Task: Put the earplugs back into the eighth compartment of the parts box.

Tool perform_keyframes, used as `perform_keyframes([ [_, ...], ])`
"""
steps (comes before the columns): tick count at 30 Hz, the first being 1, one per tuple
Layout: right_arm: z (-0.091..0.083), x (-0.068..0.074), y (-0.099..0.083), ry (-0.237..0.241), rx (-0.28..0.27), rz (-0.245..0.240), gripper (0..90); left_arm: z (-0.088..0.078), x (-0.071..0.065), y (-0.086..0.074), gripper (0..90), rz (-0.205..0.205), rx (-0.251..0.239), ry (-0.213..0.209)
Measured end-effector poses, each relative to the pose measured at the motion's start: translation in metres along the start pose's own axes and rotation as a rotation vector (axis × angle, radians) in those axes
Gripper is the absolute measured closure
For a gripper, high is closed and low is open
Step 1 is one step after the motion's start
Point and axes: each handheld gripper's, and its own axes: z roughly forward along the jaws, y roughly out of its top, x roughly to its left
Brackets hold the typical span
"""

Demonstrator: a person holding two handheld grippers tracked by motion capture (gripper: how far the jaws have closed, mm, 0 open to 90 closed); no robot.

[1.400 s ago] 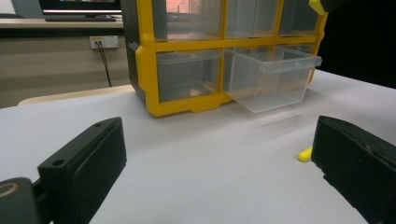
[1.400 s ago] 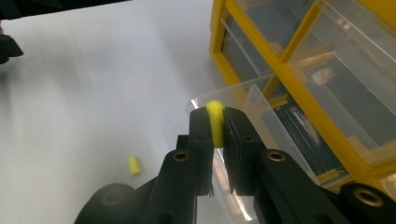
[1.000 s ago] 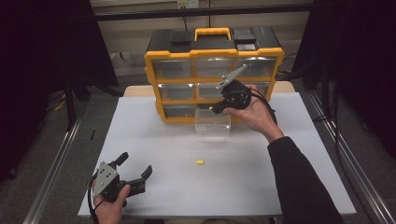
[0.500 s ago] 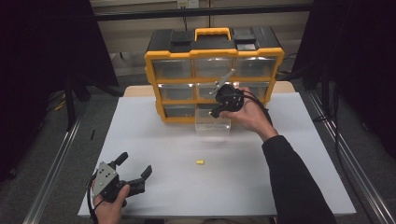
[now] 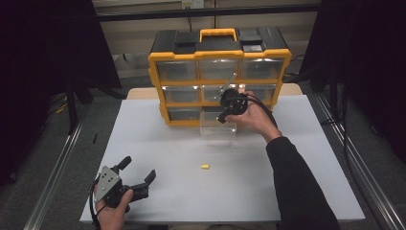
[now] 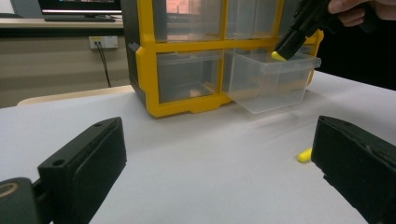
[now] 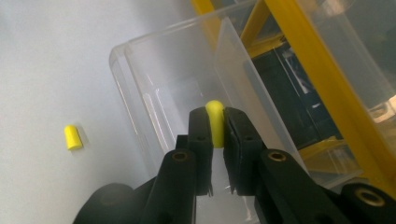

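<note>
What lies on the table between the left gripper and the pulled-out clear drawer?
High view: one small yellow earplug lies on bare white table between the left gripper and the clear drawer; nothing else.

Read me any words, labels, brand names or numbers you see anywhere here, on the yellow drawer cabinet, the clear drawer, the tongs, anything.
No readable text anywhere.
Yellow drawer cabinet: no label or brand legible on frame, handle or drawers.
Pulled-out clear drawer: plain, unmarked.
Left tongs and right tongs: black, no markings.
Yellow earplugs, held and on the table: blank.
Wall outlet plate: too small to tell.
</note>
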Motion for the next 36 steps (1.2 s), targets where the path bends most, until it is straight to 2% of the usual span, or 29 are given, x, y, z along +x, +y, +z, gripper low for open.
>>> perform_keyframes([
  [11,0.012,-0.005,-0.006,0.001,0.009,0.022,79.2,0.000,0.000,0.000,3.4,-0.002,0.003,-0.002],
  [16,0.009,-0.005,-0.007,-0.017,-0.023,0.029,67.8,0.000,0.000,0.000,3.4,0.003,0.003,0.001],
  [18,0.007,-0.005,-0.008,-0.016,-0.043,0.036,60.1,0.000,0.000,0.000,3.4,0.000,0.003,0.000],
  [20,0.004,-0.004,-0.009,-0.023,-0.064,0.042,58.3,0.000,0.000,0.000,3.4,0.004,0.003,0.000],
  [22,0.000,-0.004,-0.009,-0.028,-0.088,0.051,51.0,0.000,0.000,0.000,3.4,0.002,0.001,0.001],
  [24,-0.005,-0.002,-0.009,-0.049,-0.107,0.046,49.6,0.000,0.000,0.000,3.4,0.003,0.002,0.001],
  [27,-0.011,-0.001,-0.010,-0.078,-0.149,0.069,33.7,0.000,0.000,0.000,3.4,0.004,0.001,0.002],
  [30,-0.015,0.000,-0.014,-0.072,-0.177,0.080,25.4,0.000,0.000,0.000,3.4,0.008,0.001,0.007],
  [32,-0.017,0.003,-0.017,-0.077,-0.209,0.080,21.9,0.000,0.000,0.000,3.4,0.007,0.004,0.004],
  [36,-0.020,0.005,-0.024,-0.092,-0.234,0.094,14.5,0.000,-0.001,0.000,3.4,0.006,-0.001,0.005],
])
